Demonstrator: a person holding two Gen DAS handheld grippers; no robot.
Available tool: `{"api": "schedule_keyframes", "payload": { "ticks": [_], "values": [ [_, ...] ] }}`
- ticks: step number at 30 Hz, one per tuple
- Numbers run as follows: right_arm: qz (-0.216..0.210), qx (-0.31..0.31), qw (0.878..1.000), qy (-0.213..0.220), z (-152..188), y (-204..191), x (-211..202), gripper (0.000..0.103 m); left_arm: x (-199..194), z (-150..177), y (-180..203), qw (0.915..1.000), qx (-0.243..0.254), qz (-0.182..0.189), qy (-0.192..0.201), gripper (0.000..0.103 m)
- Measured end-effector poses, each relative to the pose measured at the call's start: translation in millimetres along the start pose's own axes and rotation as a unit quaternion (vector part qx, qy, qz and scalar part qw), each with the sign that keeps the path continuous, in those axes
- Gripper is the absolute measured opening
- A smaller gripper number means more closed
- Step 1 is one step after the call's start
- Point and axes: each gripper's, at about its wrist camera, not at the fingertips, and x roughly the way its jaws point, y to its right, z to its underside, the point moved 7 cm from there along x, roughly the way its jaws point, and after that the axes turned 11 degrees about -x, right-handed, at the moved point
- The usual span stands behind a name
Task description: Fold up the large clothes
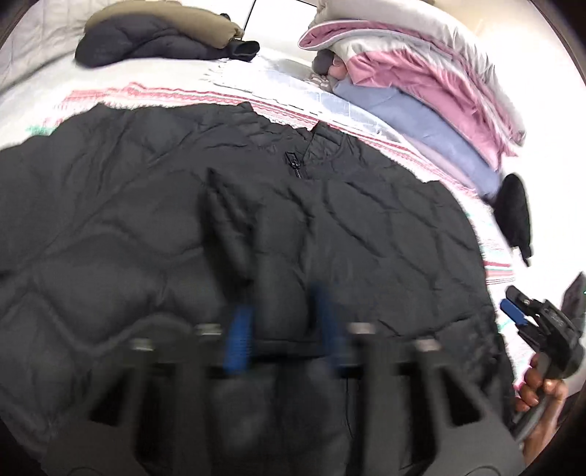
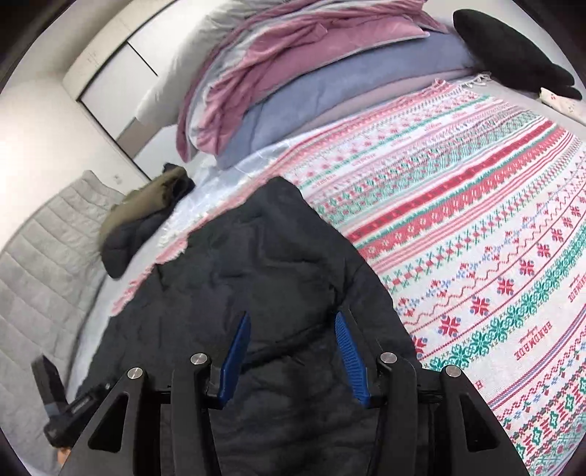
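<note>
One word, "HANDMADE", on blanket (image 2: 476, 256) | left jaws grasping jacket (image 1: 146, 205) | right jaws released

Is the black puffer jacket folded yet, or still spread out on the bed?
Spread out, not yet folded. The black puffer jacket lies mostly flat across the patterned blanket, zipper up; only one dark flap rests over its middle.

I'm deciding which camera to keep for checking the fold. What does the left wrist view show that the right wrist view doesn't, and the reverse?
Only the left wrist view: the jacket's zipper and collar, and a hand holding the right claw.
Only the right wrist view: the patterned blanket in sharp detail, and the wall cabinets.
Both: the black quilted jacket, the folded olive and dark jackets, the stacked bedding.
</note>
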Motion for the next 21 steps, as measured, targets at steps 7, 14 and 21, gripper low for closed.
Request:
{"api": "schedule_keyframes", "payload": {
  "ticks": [7,14,21],
  "values": [
    [0.037,-0.063,0.997,-0.01,4,-17,13,0.049,21,-28,-8,0.998,0.005,-0.06,0.02,0.023],
    [0.04,-0.056,0.996,-0.061,23,-13,29,0.055,-22,-20,-25,0.9974,-0.007,-0.067,0.025,0.085],
    [0.005,-0.046,0.998,-0.049,19,-33,9,0.078,-78,-21,-58,0.9926,-0.015,-0.116,0.033,0.093]
  ]
}}
